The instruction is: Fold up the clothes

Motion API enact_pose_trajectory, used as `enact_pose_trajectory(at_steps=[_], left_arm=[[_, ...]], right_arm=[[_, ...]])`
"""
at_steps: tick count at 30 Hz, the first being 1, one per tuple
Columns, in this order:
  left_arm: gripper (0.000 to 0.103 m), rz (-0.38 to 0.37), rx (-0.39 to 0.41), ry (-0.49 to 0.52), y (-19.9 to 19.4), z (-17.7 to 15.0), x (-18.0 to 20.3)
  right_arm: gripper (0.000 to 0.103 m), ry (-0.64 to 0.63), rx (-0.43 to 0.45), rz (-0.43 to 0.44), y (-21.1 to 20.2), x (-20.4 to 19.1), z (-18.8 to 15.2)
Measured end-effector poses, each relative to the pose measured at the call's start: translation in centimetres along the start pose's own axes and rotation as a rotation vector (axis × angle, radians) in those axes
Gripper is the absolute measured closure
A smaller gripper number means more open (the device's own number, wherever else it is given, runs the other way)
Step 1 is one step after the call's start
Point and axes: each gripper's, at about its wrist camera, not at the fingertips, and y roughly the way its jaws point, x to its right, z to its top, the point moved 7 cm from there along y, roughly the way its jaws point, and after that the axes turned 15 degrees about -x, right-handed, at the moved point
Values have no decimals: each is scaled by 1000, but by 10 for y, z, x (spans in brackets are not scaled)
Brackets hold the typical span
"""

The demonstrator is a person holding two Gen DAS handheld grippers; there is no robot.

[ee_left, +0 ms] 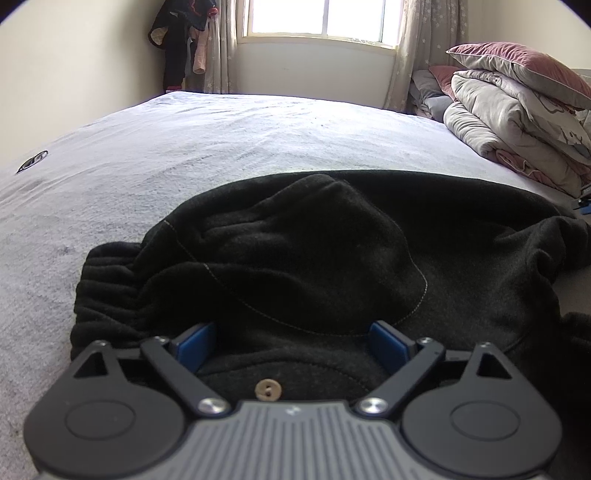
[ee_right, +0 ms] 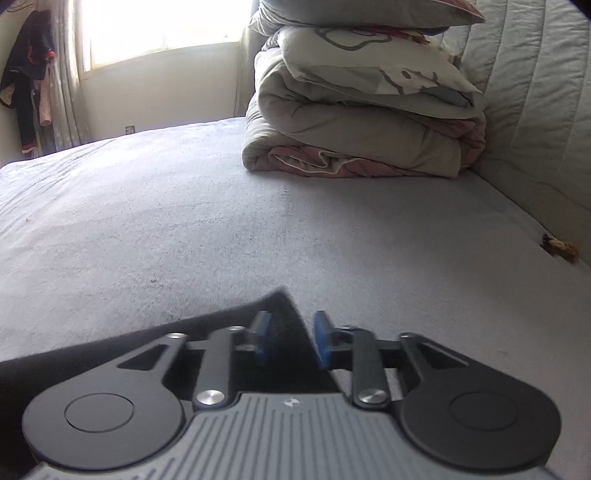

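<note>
My left claw (ee_left: 291, 341) gaped wide over the black trousers (ee_left: 314, 258) mid-bed (ee_left: 221, 140), my right claw (ee_right: 290, 341) part-open astride a corner, gripping nothing; next, pinch and fold.

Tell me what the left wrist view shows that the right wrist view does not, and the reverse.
Left wrist only: the black garment's bunched body, its elastic waistband, a brown button, and the left gripper open wide over it.

Right wrist only: the padded headboard, a small brown scrap, and the right gripper astride the garment's pointed corner.

Both: the grey bed sheet, folded quilts, window, hanging clothes.
</note>
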Motion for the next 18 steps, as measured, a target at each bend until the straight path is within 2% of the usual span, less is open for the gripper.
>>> enact_pose_trajectory(at_steps=[5,9,14,18], left_arm=[[11,11,-4,7,-4,1,2],[11,33,-20,17,-13,0,6],[11,46,-56,8,-32,-5,10],[11,-19,-83,-32,-61,-16,6]], right_arm=[[66,8,-8,-1,-53,17,-16],[63,13,-13,4,-105,28,-43],[57,32,-23,16,-164,35,-96],[51,75,-41,42,-197,36,-154]])
